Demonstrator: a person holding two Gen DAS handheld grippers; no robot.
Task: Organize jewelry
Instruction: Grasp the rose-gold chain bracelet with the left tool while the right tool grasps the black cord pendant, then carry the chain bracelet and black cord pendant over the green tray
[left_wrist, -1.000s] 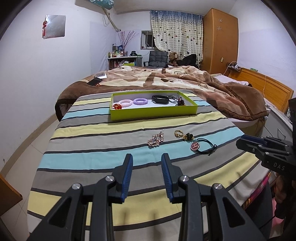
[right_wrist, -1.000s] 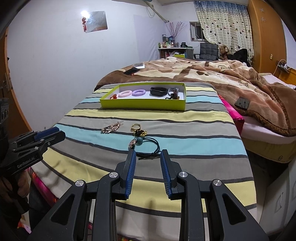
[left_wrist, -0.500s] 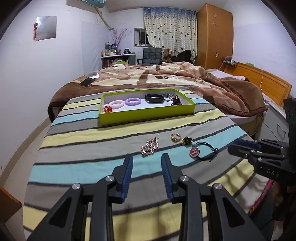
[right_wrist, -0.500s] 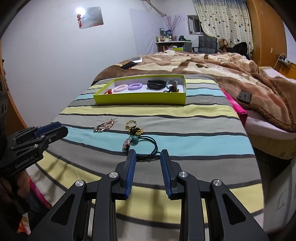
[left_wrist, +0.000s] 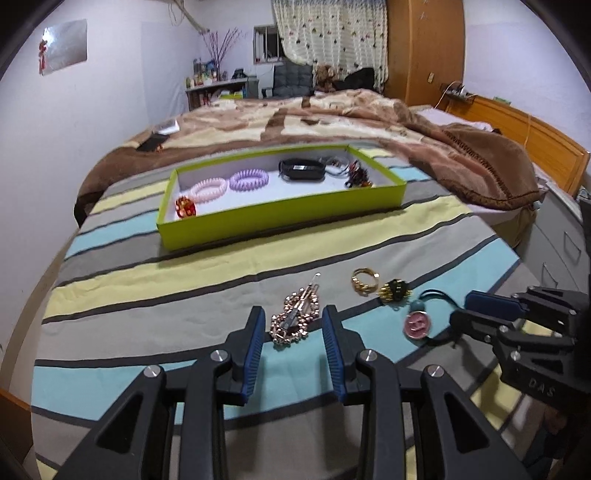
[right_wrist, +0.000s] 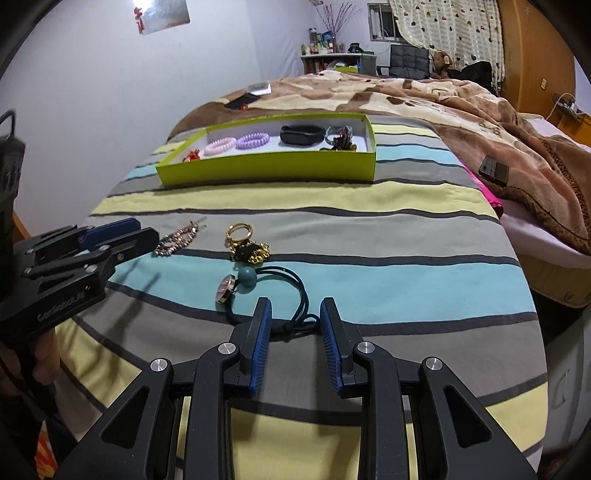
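The left gripper (left_wrist: 293, 334) is seen with its blue-padded fingers spread, set either side of the near end of a rose-gold beaded hair clip (left_wrist: 295, 321); whether the pads touch the clip cannot be told, and the clip's near end is partly cut off by them. The right gripper (right_wrist: 295, 328) is likewise held with fingers spread, the knotted end of a dark cord bracelet (right_wrist: 291, 295) lying between the tips. Contact with the cord cannot be confirmed. A teal bead and a pink round charm (right_wrist: 226, 290) are noted on this bracelet, the charm seen edge-on from the right wrist view. Just beyond, a gold ring (right_wrist: 240, 232) and a black-and-gold ornament (right_wrist: 253, 253) are found close together on the striped cover (right_wrist: 406, 236); their detail is hard to make out. Farther back, a lime-green tray (right_wrist: 266, 170) is recorded, holding a red item (left_wrist: 185, 207), a pink coil band (left_wrist: 209, 189), a purple coil band (left_wrist: 248, 180), a black wristband (left_wrist: 302, 170) and a dark tangle (left_wrist: 356, 177) by the right wall, its parts indistinguishable. Behind the tray, a brown blanket (left_wrist: 461, 162) covers a bed.
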